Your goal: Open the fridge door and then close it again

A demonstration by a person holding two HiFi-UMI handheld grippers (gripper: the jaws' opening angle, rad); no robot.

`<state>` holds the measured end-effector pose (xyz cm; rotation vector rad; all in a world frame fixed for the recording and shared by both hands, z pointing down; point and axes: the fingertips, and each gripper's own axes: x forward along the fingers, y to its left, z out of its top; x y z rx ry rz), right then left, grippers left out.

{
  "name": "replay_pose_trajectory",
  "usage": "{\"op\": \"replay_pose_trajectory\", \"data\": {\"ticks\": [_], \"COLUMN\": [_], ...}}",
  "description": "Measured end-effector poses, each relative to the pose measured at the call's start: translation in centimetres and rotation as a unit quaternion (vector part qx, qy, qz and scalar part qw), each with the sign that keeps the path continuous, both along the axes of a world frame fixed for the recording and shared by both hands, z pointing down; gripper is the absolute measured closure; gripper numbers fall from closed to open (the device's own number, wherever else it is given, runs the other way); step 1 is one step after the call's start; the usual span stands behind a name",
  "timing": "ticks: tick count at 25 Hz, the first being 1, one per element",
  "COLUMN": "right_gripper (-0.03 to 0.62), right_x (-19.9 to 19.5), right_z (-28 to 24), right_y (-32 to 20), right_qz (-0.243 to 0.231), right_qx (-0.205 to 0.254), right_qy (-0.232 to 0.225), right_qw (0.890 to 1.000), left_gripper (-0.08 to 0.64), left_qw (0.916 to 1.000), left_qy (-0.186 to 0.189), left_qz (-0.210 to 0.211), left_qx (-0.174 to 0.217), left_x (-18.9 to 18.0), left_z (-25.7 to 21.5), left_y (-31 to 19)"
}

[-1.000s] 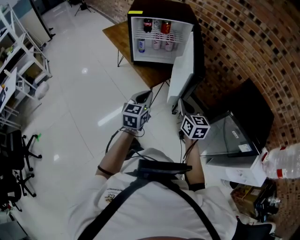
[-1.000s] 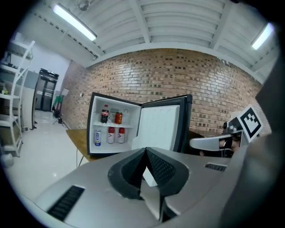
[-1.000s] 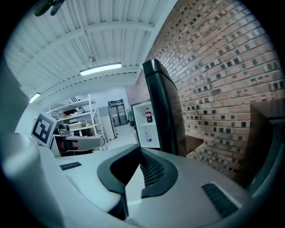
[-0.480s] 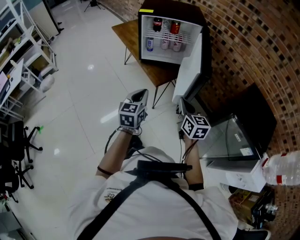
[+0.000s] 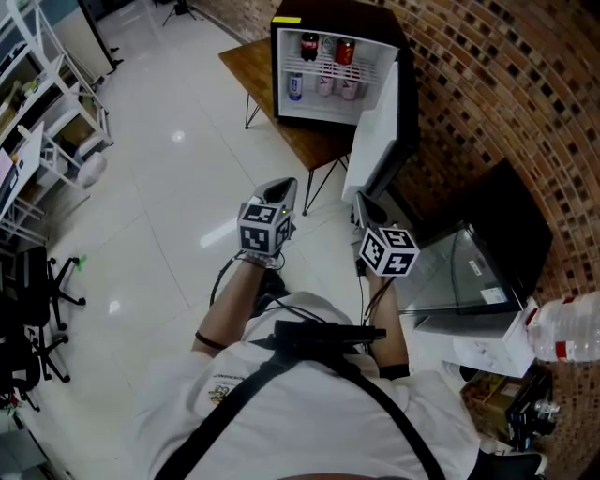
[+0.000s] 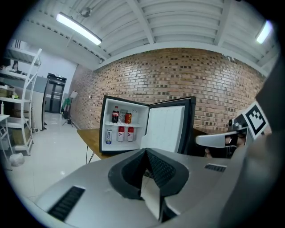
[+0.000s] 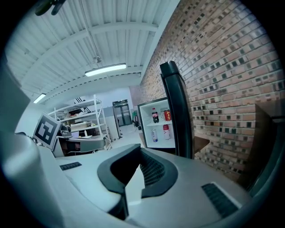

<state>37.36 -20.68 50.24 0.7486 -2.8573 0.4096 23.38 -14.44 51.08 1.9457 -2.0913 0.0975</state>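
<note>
Fridge [image 5: 323, 108], top centre of head view, on table [image 5: 246, 70]: door [image 5: 378, 131] open, drinks [image 5: 322, 82] inside. Your left gripper [image 5: 279, 191] and right gripper [image 5: 362, 204], mid-frame: jaws pressed together, empty, well short of the fridge

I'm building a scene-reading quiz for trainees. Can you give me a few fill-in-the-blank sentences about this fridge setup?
The fridge door stands ____.
The table under the fridge is made of ____.
The left tongs and the right tongs are both ____, with nothing between them.
The wall beside the fridge is built of ____.
Missing words: open; wood; shut; brick.
</note>
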Motion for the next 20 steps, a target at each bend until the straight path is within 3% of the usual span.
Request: {"op": "replay_pose_trajectory", "data": {"ticks": [12, 17, 20], "right_gripper": [0.583, 0.567, 0.454], "right_x": [1.0, 2.3, 3.3], "right_z": [0.0, 0.7, 1.4], "right_y": [-0.6, -1.7, -2.7], "right_qz": [0.015, 0.047, 0.069], "right_qx": [-0.002, 0.001, -0.003], "right_qy": [-0.005, 0.009, 0.021], "right_qw": [1.0, 0.999, 0.997], "left_gripper": [0.56, 0.559, 0.558], "left_qw": [1.0, 1.0, 0.9999], "left_qy": [0.0, 0.002, 0.008], "left_qz": [0.003, 0.006, 0.014], "left_qx": [0.003, 0.002, 0.0], "left_x": [0.0, 0.1, 0.3], "left_z": [-0.1, -0.2, 0.1], "left_y": [-0.2, -0.2, -0.5]}}
